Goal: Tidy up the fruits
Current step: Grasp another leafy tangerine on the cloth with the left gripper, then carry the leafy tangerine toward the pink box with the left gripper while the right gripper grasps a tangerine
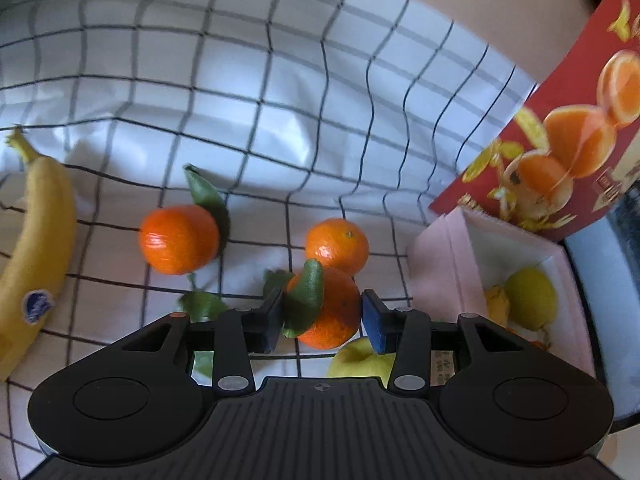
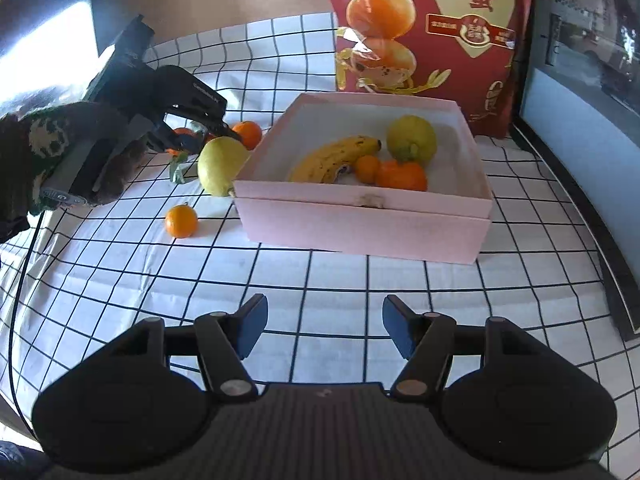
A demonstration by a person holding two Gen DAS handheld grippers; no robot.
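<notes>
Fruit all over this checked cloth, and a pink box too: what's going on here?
A person is sorting fruit into the pink box with two hand-held grippers. The left hand-held gripper has its pads either side of a leafy orange on the checked cloth, though whether it is squeezing yet is unclear. The right hand-held gripper hangs open and empty before the box, which already holds a banana, a lemon and small oranges. More fruit waits on the cloth.

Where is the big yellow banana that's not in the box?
In the left wrist view the banana lies on the checked cloth at the far left edge, left of a leafy orange and far from the pink box.
</notes>
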